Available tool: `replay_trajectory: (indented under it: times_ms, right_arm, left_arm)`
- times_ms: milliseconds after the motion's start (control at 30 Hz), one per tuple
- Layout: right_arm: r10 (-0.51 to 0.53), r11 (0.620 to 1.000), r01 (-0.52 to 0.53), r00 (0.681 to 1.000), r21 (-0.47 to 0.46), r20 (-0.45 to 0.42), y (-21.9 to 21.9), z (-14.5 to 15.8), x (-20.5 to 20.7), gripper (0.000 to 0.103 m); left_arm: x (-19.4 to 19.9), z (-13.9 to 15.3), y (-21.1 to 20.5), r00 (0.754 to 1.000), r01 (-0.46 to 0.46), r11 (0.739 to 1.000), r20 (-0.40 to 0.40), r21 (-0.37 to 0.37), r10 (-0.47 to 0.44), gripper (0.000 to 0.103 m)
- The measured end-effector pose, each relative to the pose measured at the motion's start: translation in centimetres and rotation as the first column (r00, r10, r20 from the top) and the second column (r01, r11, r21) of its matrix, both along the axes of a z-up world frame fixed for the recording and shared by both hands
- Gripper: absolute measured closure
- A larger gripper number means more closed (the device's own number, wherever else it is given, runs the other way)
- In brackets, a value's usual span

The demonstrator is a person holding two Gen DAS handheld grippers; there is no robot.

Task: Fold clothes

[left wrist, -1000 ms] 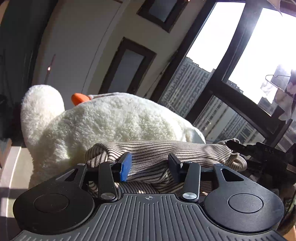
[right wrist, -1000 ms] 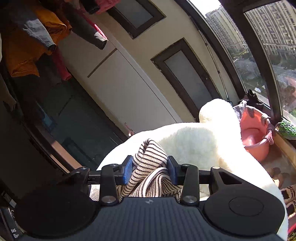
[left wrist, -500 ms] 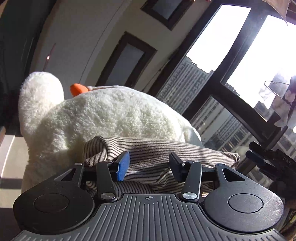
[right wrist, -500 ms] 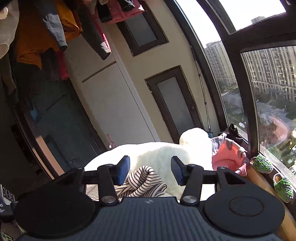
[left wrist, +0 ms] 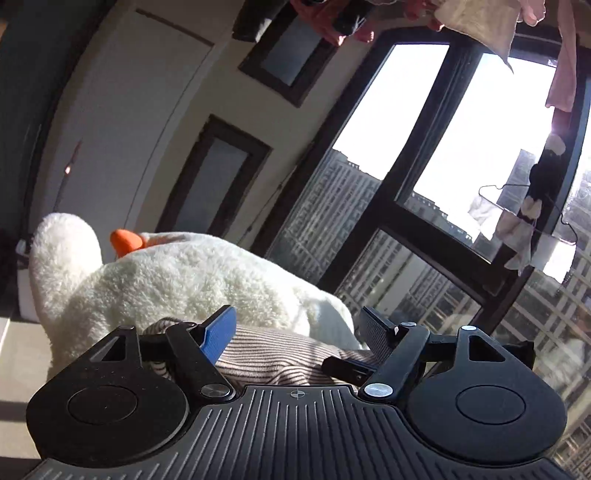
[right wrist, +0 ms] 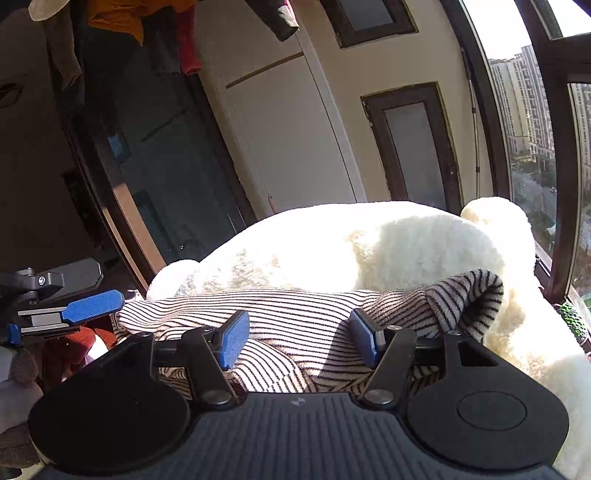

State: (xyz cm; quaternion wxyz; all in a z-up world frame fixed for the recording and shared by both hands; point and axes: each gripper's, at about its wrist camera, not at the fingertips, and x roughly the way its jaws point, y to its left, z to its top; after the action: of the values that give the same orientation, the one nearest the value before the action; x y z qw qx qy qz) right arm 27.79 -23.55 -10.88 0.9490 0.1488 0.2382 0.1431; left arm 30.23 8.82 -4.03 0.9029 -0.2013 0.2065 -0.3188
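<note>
We find the striped garment [right wrist: 295, 314] laid in a rough fold on the white plush toy [right wrist: 388, 240]. Left tongs [left wrist: 301, 328] and right tongs [right wrist: 295, 336] are opening, gripping nothing. Tidying seems left.

A white plush toy [left wrist: 177, 280] with an orange beak [left wrist: 127, 240] lies by the window [left wrist: 443, 155]. Clothes [right wrist: 122, 22] hang overhead. A hanger [left wrist: 517, 206] dangles at the glass.
</note>
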Motion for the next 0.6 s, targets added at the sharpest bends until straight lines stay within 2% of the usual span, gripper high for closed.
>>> replay_trajectory:
  times_ms: [67, 100, 167, 233, 267, 367, 600]
  right_arm:
    - [0.007, 1.000, -0.007, 1.000, -0.012, 0.013, 0.4, 0.0, 0.0, 0.035]
    - [0.013, 1.000, -0.013, 1.000, -0.021, 0.022, 0.6, -0.1, -0.1, 0.030]
    - [0.018, 0.998, -0.015, 0.999, -0.062, 0.045, 1.2, -0.2, -0.3, 0.027]
    - [0.018, 0.996, -0.012, 0.998, -0.092, 0.064, 1.9, -0.3, -0.7, 0.027]
    - [0.018, 0.995, -0.011, 0.997, -0.102, 0.071, 2.1, -0.4, -0.8, 0.027]
    - [0.025, 0.995, -0.018, 0.997, -0.102, 0.075, 1.8, -0.4, -0.9, 0.025]
    - [0.035, 0.994, -0.026, 0.996, -0.107, 0.083, 2.1, -0.5, -0.9, 0.022]
  left_arm:
    - [0.4, -0.1, -0.3, 1.000, 0.013, 1.000, 0.003, 0.009, -0.013, 0.017]
    - [1.0, -0.9, -0.5, 0.999, -0.004, 0.999, -0.035, 0.042, 0.006, 0.017]
    - [2.3, -2.5, -0.9, 0.993, -0.033, 0.994, -0.110, 0.101, 0.044, 0.021]
    - [3.2, -4.5, -0.8, 0.981, -0.034, 0.995, -0.186, 0.097, 0.052, 0.026]
    - [3.5, -5.3, -0.5, 0.976, -0.029, 0.997, -0.211, 0.070, 0.043, 0.026]
    - [3.7, -6.0, 0.1, 0.975, -0.027, 0.999, -0.222, 0.024, 0.032, 0.026]
    - [3.6, -6.7, 0.2, 0.976, -0.024, 1.000, -0.214, 0.004, 0.024, 0.026]
